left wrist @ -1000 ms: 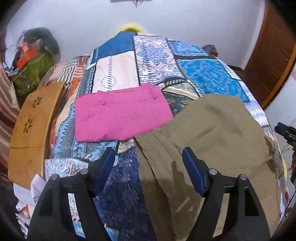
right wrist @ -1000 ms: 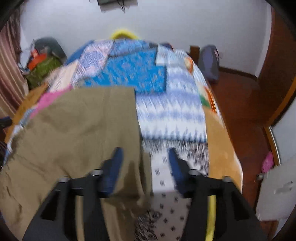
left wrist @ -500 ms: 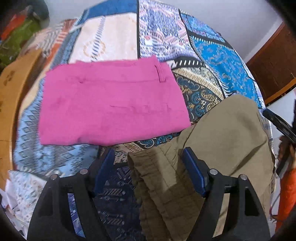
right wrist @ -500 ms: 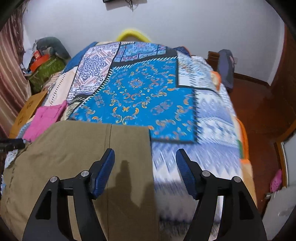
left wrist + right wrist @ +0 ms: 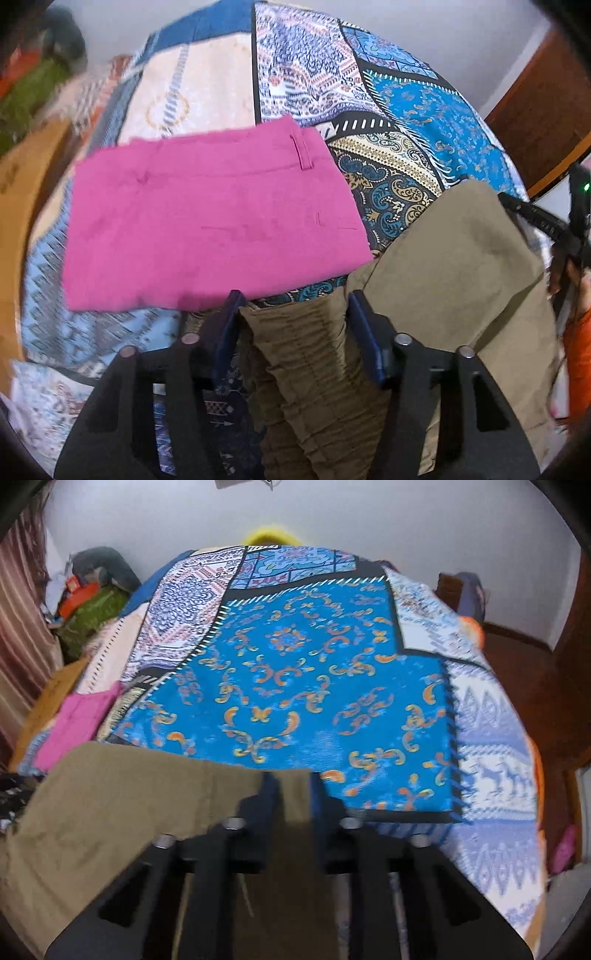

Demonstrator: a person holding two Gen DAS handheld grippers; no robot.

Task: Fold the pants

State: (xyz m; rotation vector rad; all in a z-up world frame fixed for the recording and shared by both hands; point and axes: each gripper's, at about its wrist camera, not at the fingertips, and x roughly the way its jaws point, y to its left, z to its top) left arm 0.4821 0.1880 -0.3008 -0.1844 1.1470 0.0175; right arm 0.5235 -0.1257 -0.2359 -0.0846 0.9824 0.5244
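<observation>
Olive-brown pants [image 5: 454,269] lie on the patchwork bedspread [image 5: 303,74], their gathered elastic waistband [image 5: 295,339] toward me. My left gripper [image 5: 293,314] stands around the waistband, its blue pads [image 5: 364,332] narrowed onto the bunched cloth. My right gripper [image 5: 293,786] is closed on the far edge of the same pants [image 5: 122,801] at their right corner, with a strip of cloth between the pads. The right gripper also shows at the right edge of the left wrist view [image 5: 535,218].
Folded pink pants [image 5: 207,225] lie flat just beyond the olive pair, to the left. A wooden board [image 5: 14,206] runs along the bed's left side. A heap of bags [image 5: 88,602] sits at the back left. Wooden floor and a door [image 5: 554,701] are to the right.
Both grippers have moved forward and down onto the olive pants and narrowed their jaws onto the cloth: the left on the waistband, the right on the far edge.
</observation>
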